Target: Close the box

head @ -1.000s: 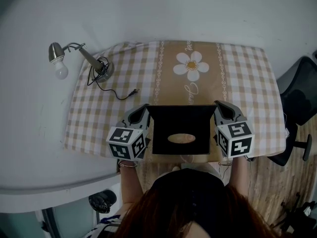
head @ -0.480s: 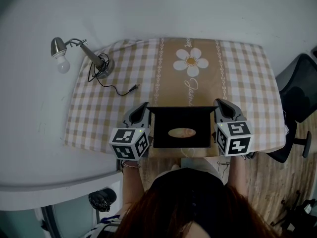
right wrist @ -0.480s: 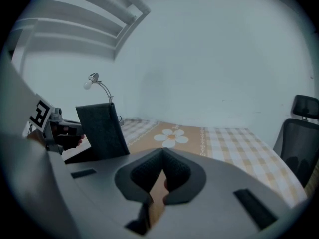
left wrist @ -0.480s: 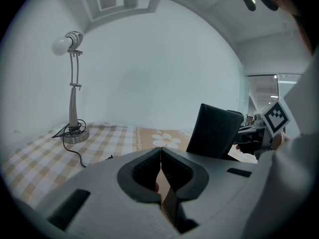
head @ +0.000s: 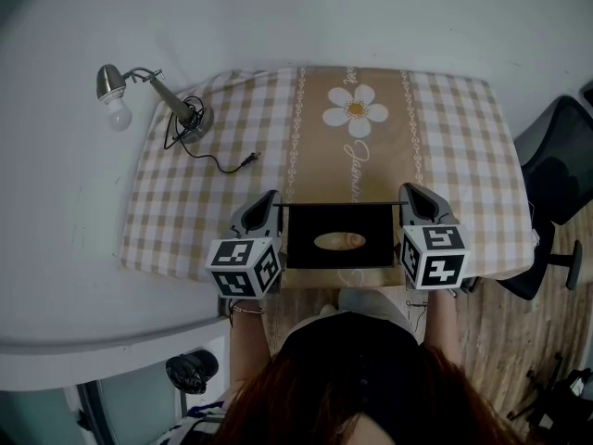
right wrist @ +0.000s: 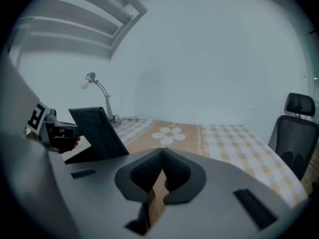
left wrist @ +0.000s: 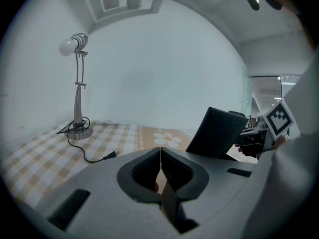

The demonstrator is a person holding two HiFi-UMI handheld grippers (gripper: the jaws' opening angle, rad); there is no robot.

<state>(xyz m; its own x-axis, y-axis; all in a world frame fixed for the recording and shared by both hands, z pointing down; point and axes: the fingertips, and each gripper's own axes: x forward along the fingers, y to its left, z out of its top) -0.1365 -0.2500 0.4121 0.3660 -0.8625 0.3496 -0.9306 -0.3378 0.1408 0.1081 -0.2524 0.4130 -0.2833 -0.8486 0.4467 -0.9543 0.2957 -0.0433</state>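
Observation:
A cardboard box with a black lid panel [head: 340, 236] sits at the near edge of the table, between my two grippers. The panel has an oval opening [head: 339, 240]. In the left gripper view the panel [left wrist: 219, 133] stands tilted, leaning away; the right gripper view also shows the panel [right wrist: 97, 132]. My left gripper [head: 271, 197] is shut on a thin dark flap at the box's left side [left wrist: 167, 203]. My right gripper [head: 408, 190] is shut on a brown cardboard flap at the box's right side [right wrist: 152, 205].
A checked tablecloth with a daisy print [head: 357, 111] covers the table. A desk lamp [head: 139, 91] stands at the far left, its cable and plug [head: 222, 170] trailing toward the box. An office chair [head: 561, 174] stands at the right.
Both grippers and the box have shifted toward the table's near edge. The black panel leans over more and looks shorter from above.

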